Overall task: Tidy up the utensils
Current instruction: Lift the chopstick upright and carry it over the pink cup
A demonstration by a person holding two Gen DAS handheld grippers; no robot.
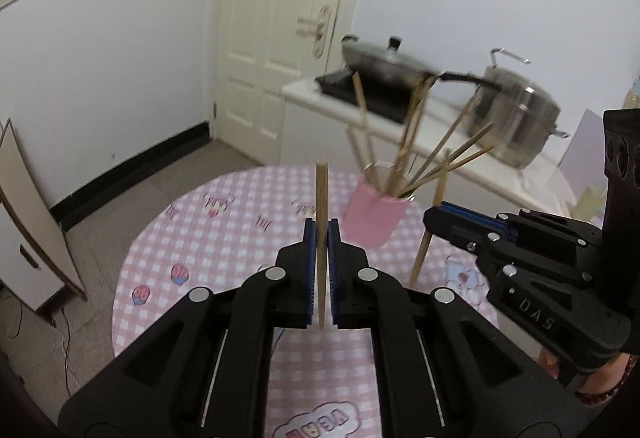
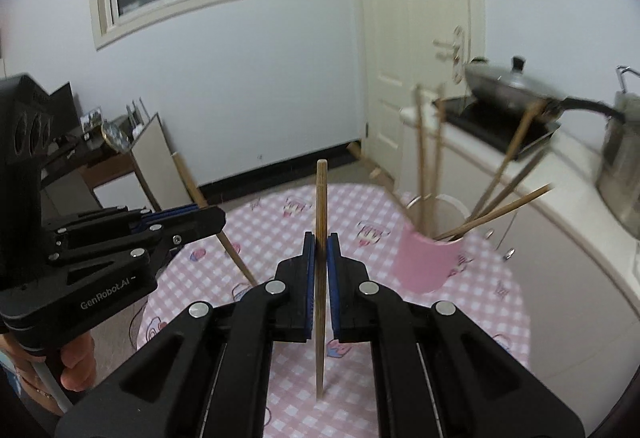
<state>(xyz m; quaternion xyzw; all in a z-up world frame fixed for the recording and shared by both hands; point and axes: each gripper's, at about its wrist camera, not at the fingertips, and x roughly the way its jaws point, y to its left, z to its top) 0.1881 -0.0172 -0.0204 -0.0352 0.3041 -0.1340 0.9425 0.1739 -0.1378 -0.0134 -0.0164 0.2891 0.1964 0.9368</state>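
A pink cup (image 1: 374, 216) with several wooden chopsticks (image 1: 414, 126) stands on the round pink checked table (image 1: 224, 234); it also shows in the right wrist view (image 2: 426, 258). My left gripper (image 1: 321, 234) is shut on one upright wooden chopstick (image 1: 321, 198), left of the cup and above the table. My right gripper (image 2: 321, 246) is shut on another upright chopstick (image 2: 321, 198), also left of the cup. Each gripper shows in the other's view, the right gripper (image 1: 436, 214) holding its chopstick (image 1: 430, 238) beside the cup, the left gripper (image 2: 218, 218) farther left.
A white counter (image 1: 400, 122) behind the table holds a black cooktop (image 1: 360, 94) with a lidded wok (image 1: 384, 66) and a steel pot (image 1: 516, 122). A cream door (image 1: 280, 18) stands behind. A board (image 1: 36, 218) leans at the left wall.
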